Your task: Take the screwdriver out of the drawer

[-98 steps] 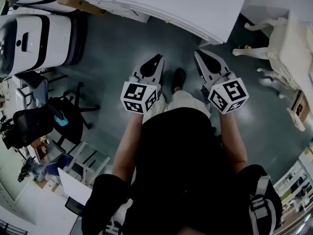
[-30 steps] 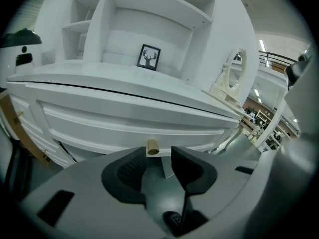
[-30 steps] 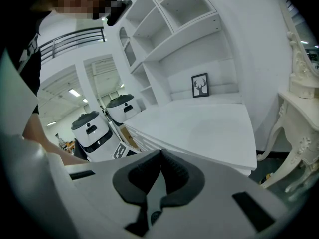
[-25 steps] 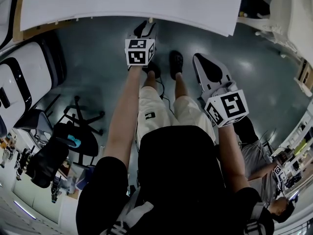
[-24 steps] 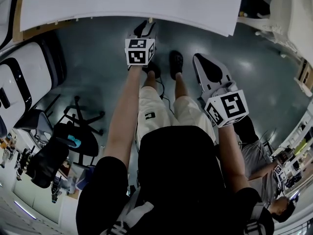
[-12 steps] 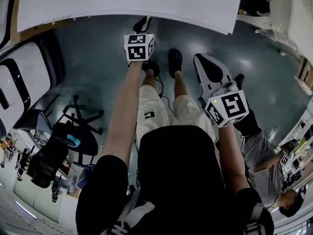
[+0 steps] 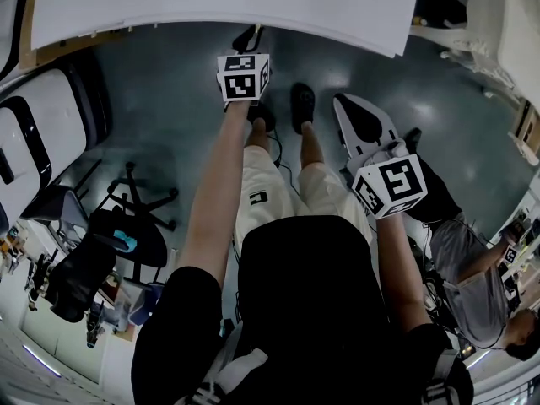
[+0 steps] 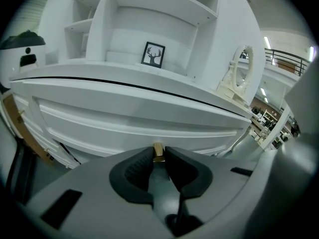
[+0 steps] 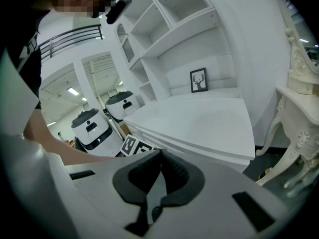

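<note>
Closest in, the right gripper is held beside the person's right thigh, at about 3 o'clock from the black shoes on the dark grey floor. Its jaws are pressed together with nothing between them.

Farther out, at 12 o'clock from the shoes, the outstretched left arm holds the left gripper just under the edge of the flat white desk top. Its jaws have just been closing and now stand narrow, the pads pinching from both sides the small brass knob that sticks out of the long white drawer front. The drawer front looks closed beneath the desk top, and the screwdriver shows in no view.

Beyond the knob, at its 12 o'clock, a small black-framed deer picture stands upright on the desk top inside a white open shelf unit. At 2 o'clock from the knob is a cream carved dressing table with an oval mirror.

In the head view a black office chair sits at 8 o'clock from the person's body, and a second person in a grey top at 4 o'clock.
</note>
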`<state>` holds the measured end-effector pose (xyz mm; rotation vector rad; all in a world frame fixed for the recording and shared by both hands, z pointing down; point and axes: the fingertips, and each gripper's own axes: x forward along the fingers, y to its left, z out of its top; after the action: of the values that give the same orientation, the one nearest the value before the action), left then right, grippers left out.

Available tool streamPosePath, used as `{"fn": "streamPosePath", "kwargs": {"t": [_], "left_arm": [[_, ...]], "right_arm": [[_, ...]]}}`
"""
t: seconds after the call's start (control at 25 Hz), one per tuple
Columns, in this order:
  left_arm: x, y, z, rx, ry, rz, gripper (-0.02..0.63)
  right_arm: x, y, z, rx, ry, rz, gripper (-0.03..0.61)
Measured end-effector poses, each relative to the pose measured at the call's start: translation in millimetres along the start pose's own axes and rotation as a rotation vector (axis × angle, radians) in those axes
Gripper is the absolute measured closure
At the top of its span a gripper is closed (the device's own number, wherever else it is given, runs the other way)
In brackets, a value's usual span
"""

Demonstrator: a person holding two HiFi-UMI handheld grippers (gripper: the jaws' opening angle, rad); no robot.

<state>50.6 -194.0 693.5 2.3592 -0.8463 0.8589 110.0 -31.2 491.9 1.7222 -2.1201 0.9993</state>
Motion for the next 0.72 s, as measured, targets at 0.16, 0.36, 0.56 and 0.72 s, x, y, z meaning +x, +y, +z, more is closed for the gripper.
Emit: {"fn": "streamPosePath", "kwargs": {"t": [0.16,0.36,0.56,0.72], "left_arm": [[-3.4,1.1,-5.8,-0.001,0.007,0.003,0.529],[-12.4,-0.6,-10.4,-0.009,0.011,0.003,0.529],[-23.3,-3.7,-24.1,-0.014,0.023,0.007,0.529],[-32.1,-5.1,-35.5,-0.007,0.03,0.011,0.529]], "right_arm": [[-1.3,3.8,-4.0,0.003,0.002,-0.001,0.561],[-4.9,6.8,-3.8,0.005,0.005,-0.001,0.561],[-7.5,10.1,-6.9,-0.002,0.008,0.009,0.561],[-9.3,13.0,-7.9,-0.013,0.007,0.023,0.561]]}}
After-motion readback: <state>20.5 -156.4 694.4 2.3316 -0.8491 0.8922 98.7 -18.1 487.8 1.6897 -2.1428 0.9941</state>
